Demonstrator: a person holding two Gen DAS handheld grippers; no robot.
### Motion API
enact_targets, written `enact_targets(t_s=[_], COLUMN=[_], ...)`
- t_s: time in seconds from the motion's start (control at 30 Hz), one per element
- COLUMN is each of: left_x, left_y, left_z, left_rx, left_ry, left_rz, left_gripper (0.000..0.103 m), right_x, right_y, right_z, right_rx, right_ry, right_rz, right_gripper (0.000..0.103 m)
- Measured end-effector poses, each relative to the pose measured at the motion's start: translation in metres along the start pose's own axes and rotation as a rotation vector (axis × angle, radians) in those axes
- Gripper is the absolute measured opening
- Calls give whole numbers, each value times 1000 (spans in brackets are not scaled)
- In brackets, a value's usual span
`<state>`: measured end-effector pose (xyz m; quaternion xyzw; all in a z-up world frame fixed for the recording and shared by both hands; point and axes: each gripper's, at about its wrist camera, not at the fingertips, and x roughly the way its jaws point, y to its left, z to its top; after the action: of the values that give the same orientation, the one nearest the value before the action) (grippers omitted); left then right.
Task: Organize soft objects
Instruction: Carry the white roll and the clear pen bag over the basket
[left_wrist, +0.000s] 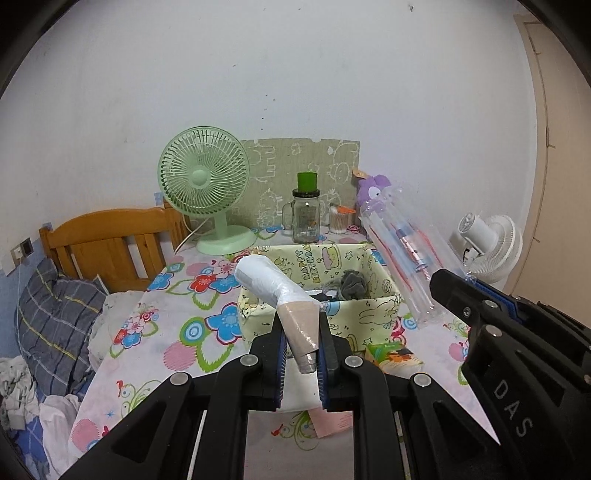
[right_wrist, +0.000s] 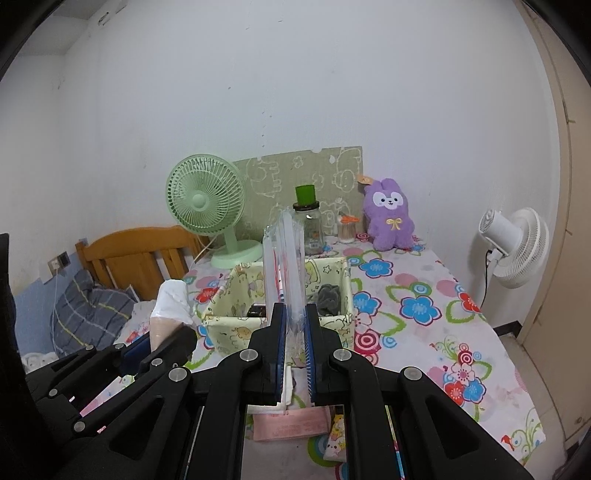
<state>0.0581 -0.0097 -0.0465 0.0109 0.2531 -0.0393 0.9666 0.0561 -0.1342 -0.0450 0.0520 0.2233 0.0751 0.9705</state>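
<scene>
My left gripper (left_wrist: 302, 334) is shut on a white and tan plastic-wrapped roll (left_wrist: 280, 291), held above the table in front of the yellow patterned fabric box (left_wrist: 321, 314). My right gripper (right_wrist: 295, 334) is shut on a clear plastic pouch (right_wrist: 286, 266) with red and pink items inside, held upright over the box (right_wrist: 221, 317); the pouch also shows in the left wrist view (left_wrist: 402, 258). A grey scrunchie (left_wrist: 351, 284) and dark items lie inside the box. The wrapped roll shows at left in the right wrist view (right_wrist: 170, 310).
A green fan (left_wrist: 207, 184), glass jar with green lid (left_wrist: 306, 218), cotton swab cup (left_wrist: 340, 221) and purple plush (right_wrist: 389, 218) stand at the table's back. A white fan (right_wrist: 513, 247) stands right. Pink paper (right_wrist: 291, 424) and a small box (left_wrist: 395, 356) lie near. A bed (left_wrist: 55, 295) is left.
</scene>
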Motion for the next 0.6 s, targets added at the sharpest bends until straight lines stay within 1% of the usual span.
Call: enact_targets(t_s=[0.17, 0.6], left_x=[5, 26], left_y=[-1, -4], left_z=[3, 20], left_rx=[4, 22], left_ry=[-1, -18], left_rz=[0, -9], left_gripper=[12, 12], right_x=[7, 36], right_y=[-1, -7], right_z=[2, 20], right_rx=[4, 7], right_ry=[11, 13], right_rz=[1, -8], right_gripper=[12, 12])
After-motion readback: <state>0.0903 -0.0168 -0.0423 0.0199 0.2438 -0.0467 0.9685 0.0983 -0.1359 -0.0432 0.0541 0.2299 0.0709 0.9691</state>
